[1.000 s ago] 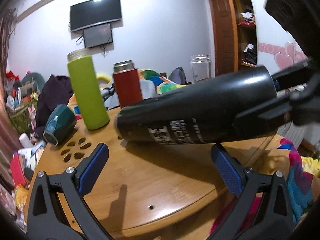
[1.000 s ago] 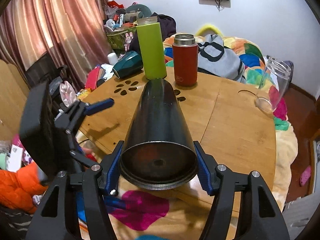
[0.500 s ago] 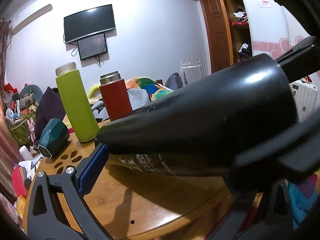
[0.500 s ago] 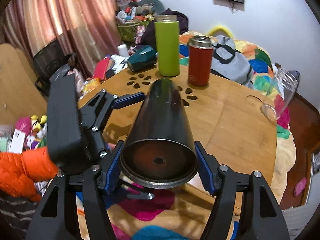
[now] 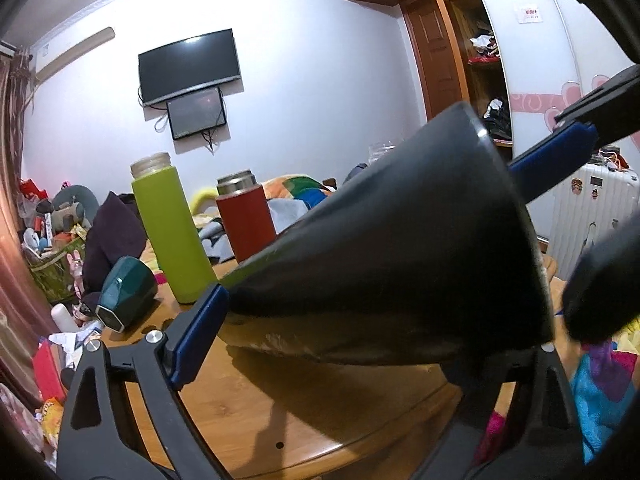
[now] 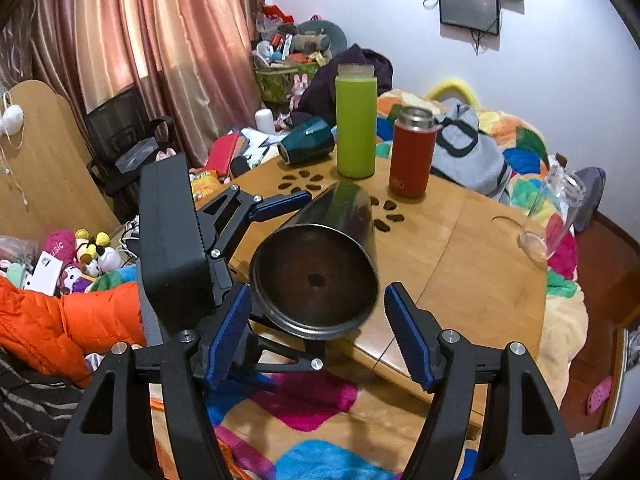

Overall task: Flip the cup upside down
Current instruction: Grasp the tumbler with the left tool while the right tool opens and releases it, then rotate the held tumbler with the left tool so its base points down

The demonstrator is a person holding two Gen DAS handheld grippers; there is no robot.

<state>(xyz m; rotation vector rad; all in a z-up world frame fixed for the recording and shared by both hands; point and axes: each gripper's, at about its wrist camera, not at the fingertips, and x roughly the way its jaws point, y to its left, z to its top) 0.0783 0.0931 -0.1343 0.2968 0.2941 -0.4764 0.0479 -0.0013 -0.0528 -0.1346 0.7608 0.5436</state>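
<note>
A tall black cup [image 6: 320, 268] lies on its side in the air above the wooden table's [image 6: 460, 256] near edge, its wide base toward the right wrist camera. My left gripper [image 6: 276, 268] is shut on the black cup [image 5: 380, 264] across its body; one blue pad [image 5: 198, 336] shows at the cup's narrow end. My right gripper [image 6: 318, 340] is open, its blue pads [image 6: 408, 336] standing apart from either side of the cup's base without touching.
On the table stand a green bottle [image 6: 355, 124], a red flask [image 6: 412, 152], a teal cup [image 6: 306, 145] on its side, and a tilted clear jar [image 6: 556, 208] at the right edge. Clutter, curtains and bedding surround the table.
My left gripper moved in and closed on the black cup. My right gripper opened off its base and drew back. The cup tilted slightly.
</note>
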